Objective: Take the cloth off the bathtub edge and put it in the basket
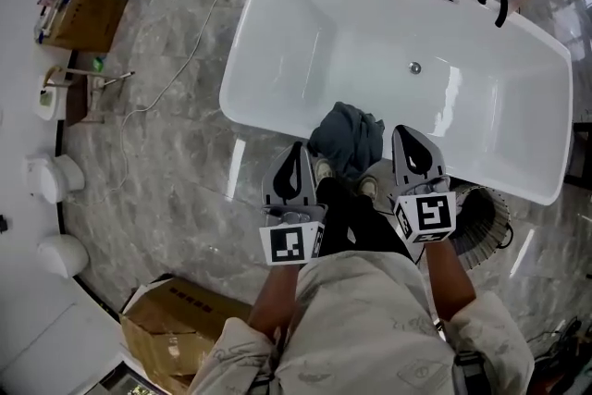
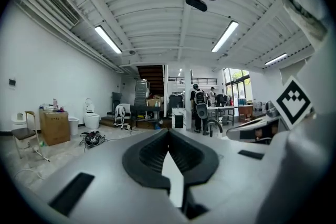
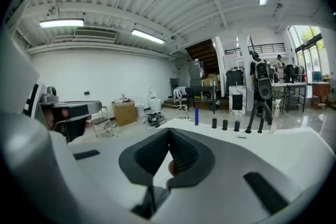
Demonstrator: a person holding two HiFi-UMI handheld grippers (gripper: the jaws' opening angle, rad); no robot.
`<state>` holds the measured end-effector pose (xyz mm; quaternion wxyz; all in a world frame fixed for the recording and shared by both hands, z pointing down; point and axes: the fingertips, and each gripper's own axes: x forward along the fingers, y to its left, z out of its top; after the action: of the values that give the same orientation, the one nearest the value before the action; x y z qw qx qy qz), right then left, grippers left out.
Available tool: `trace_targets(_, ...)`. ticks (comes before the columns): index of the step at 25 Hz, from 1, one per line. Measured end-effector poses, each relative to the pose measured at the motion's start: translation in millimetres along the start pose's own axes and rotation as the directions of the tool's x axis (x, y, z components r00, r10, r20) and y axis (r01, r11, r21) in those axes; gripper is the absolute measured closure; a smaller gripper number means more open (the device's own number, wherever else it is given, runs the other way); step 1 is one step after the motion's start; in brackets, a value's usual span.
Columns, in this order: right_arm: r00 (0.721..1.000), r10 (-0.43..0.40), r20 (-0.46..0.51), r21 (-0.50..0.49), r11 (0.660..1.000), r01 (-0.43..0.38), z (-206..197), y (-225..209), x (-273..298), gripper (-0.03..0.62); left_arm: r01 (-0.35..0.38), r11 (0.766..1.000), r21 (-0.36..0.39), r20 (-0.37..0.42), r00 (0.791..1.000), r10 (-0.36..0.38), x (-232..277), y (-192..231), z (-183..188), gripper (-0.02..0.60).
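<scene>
Over the near edge of the bathtub, a dark grey-blue cloth is hanging in a bunched heap, partly lying on the rim and partly drooping toward the floor. It is sitting between the left gripper and the right gripper, which are hovering just beside it without touching it. Both pairs of fingers are clenched together and gripping nothing; each gripper view is showing the tips meeting with only the room beyond. The basket is standing on the floor at the near right, partly hidden by the right gripper.

The cloth is looking soft, limp and light, so it will probably be sagging and trailing rather than keeping any shape. The smooth rim is likely giving it little hold, so a gentle pull should be sliding it free. Pinching a thick fold at the top of the heap, where the layers are bunching, seems the surest place to take it, once the fingers are opening.
</scene>
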<state>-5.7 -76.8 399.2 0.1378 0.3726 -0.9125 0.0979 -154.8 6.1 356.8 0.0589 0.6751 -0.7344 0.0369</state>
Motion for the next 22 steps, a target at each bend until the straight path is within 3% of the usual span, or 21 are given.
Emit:
trace_targets(9, 0.977, 0.028, -0.213, -0.006, 1.000, -0.029, -85.2, 28.0, 74.1, 0.605, 0.036, 0.999, -0.031, -0.120, 0.992, -0.040, 28.8, 33.3, -69.0, 0.580)
trace_targets(15, 0.927, 0.042, -0.373, -0.003, 0.999, -0.046, -158.3, 40.1, 109.8, 0.603, 0.059, 0.996, -0.071, -0.206, 0.976, -0.072, 49.0, 50.5, -115.4, 0.578)
trace_targets(18, 0.889, 0.045, -0.456, 0.001, 0.999, -0.050, -193.8, 48.7, 113.3, 0.600, 0.073, 0.993, -0.091, -0.249, 0.964, -0.093, 50.5, 57.1, -135.4, 0.578)
trace_targets(22, 0.843, 0.063, -0.534, 0.015, 0.998, -0.065, -235.5, 53.2, 133.6, 0.537, 0.082, 0.991, -0.107, -0.266, 0.958, -0.107, 64.5, 70.5, -156.6, 0.580)
